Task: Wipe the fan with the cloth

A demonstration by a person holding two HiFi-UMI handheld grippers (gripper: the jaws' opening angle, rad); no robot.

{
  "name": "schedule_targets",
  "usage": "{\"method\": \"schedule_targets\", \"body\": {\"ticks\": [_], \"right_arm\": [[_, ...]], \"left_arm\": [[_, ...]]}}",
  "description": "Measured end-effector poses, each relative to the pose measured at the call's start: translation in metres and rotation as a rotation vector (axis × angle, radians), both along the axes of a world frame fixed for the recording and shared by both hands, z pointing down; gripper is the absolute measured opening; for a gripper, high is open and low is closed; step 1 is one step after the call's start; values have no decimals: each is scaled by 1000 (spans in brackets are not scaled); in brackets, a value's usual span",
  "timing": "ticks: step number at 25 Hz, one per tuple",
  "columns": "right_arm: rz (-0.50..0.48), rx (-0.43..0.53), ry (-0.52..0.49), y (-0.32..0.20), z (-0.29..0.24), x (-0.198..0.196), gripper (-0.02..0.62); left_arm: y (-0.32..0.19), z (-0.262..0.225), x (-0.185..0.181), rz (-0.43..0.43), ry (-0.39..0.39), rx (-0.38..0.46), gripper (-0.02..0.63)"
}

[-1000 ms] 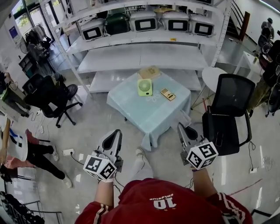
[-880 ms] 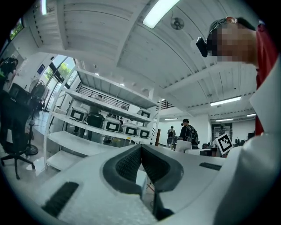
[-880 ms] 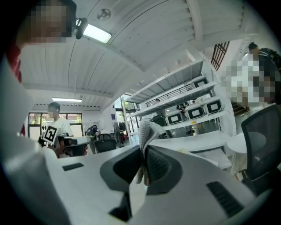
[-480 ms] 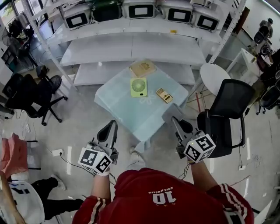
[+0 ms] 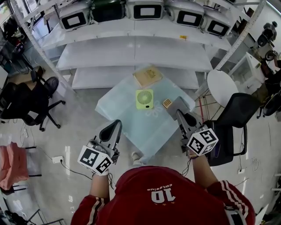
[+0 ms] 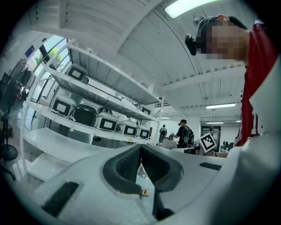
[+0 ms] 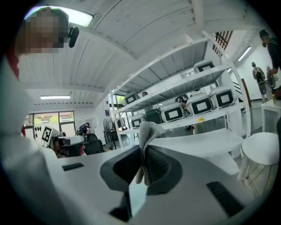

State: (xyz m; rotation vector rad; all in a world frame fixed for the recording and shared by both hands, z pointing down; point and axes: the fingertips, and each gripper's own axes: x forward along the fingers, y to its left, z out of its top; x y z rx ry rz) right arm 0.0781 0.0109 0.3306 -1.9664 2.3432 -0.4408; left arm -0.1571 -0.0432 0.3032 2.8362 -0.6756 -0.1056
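In the head view a small green fan (image 5: 145, 99) lies flat on a table draped in light blue (image 5: 131, 118). My right gripper (image 5: 181, 115) hangs over the table's right edge, a short way right of the fan, shut on a grey cloth (image 5: 177, 104). The right gripper view shows the cloth (image 7: 148, 129) pinched between the jaws and sticking up above them. My left gripper (image 5: 115, 128) is at the table's near left edge, below and left of the fan. In the left gripper view its jaws (image 6: 140, 151) meet with nothing between them.
A brown board (image 5: 147, 75) lies behind the fan and a small tan item (image 5: 167, 103) beside it. A black office chair (image 5: 232, 118) and a round white table (image 5: 221, 81) stand at the right. White shelving with boxy appliances (image 5: 145, 11) lines the back; black chairs (image 5: 26, 103) stand left.
The view has closed in on the table. My right gripper with the cloth now reaches over the table's right edge near the tan item; the left gripper is at the near edge.
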Motion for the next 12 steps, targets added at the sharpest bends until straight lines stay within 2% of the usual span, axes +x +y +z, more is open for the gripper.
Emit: {"method": "schedule_targets", "body": {"ticks": [6,9,12], "right_arm": [[-6,-60,3,-38,21,10,21],[-50,-85,-12,-56,32,17,20],[-123,-98,-23,-74,44,23,20]], "left_arm": [[-31,12,17,24,-5,-29,0],[-38,18,34,45,-29,-6,2],[-48,22,48,2,-64,26,5]]}}
